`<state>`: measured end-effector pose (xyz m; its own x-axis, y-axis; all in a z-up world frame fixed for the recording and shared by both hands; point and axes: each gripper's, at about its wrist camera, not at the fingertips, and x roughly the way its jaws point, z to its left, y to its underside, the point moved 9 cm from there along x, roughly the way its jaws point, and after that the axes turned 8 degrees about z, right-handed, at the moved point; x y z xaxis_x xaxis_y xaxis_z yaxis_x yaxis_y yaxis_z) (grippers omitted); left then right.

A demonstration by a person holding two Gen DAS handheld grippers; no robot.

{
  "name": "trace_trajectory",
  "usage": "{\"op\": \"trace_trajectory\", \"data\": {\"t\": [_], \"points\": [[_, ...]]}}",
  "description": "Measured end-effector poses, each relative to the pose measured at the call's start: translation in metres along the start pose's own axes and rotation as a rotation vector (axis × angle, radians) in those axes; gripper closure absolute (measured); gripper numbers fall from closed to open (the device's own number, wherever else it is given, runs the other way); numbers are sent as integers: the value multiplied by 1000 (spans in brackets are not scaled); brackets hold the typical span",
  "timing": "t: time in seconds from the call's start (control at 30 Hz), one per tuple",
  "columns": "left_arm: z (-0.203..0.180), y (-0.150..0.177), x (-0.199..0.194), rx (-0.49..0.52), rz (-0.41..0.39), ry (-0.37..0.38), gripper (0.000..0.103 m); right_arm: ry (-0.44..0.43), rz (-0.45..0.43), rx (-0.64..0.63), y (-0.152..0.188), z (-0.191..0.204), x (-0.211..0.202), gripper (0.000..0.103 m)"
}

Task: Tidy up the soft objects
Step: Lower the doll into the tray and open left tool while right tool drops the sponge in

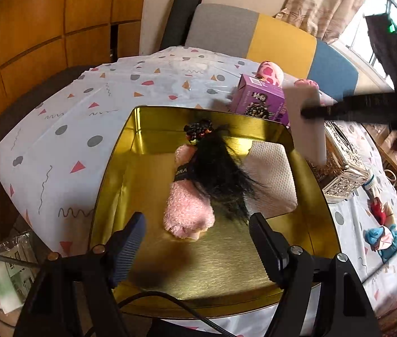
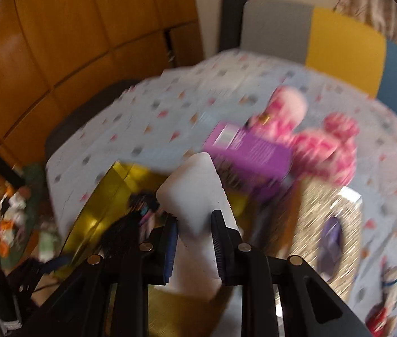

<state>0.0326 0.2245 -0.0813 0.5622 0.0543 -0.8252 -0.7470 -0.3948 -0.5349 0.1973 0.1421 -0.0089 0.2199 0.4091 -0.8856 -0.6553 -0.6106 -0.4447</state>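
Note:
A gold tin box (image 1: 114, 168) lies open on the patterned table. Inside it are a pink fluffy towel (image 1: 188, 210), a black-haired doll (image 1: 218, 174) lying over it, and a white folded cloth (image 1: 274, 179). My left gripper (image 1: 197, 241) is open and empty, above the near part of the box. My right gripper (image 2: 194, 241) is shut on a white foam block (image 2: 198, 196) and holds it above the box's right edge; the block also shows in the left wrist view (image 1: 308, 123). The right wrist view is blurred.
A purple carton (image 1: 260, 101) and a pink spotted plush (image 1: 270, 73) stand behind the box. A silver patterned box (image 1: 344, 165) sits to its right, with small dolls (image 1: 383, 224) beyond. A striped sofa (image 1: 280, 36) is at the back.

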Motion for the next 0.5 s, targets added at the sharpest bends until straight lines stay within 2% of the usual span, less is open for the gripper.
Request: {"op": "trace_trajectory", "data": {"t": [0.17, 0.3, 0.37, 0.43, 0.5], "points": [[8, 2, 0, -20, -1, -2, 27, 62, 136, 18, 37, 9, 32, 80], [13, 4, 0, -33, 1, -5, 25, 96, 187, 53, 48, 13, 56, 76], [15, 5, 0, -38, 3, -5, 21, 81, 199, 91, 50, 11, 67, 70], [16, 5, -1, -41, -1, -10, 20, 0, 189, 151, 48, 11, 73, 60], [18, 4, -2, -46, -6, -13, 20, -75, 182, 199, 48, 11, 73, 59]]}}
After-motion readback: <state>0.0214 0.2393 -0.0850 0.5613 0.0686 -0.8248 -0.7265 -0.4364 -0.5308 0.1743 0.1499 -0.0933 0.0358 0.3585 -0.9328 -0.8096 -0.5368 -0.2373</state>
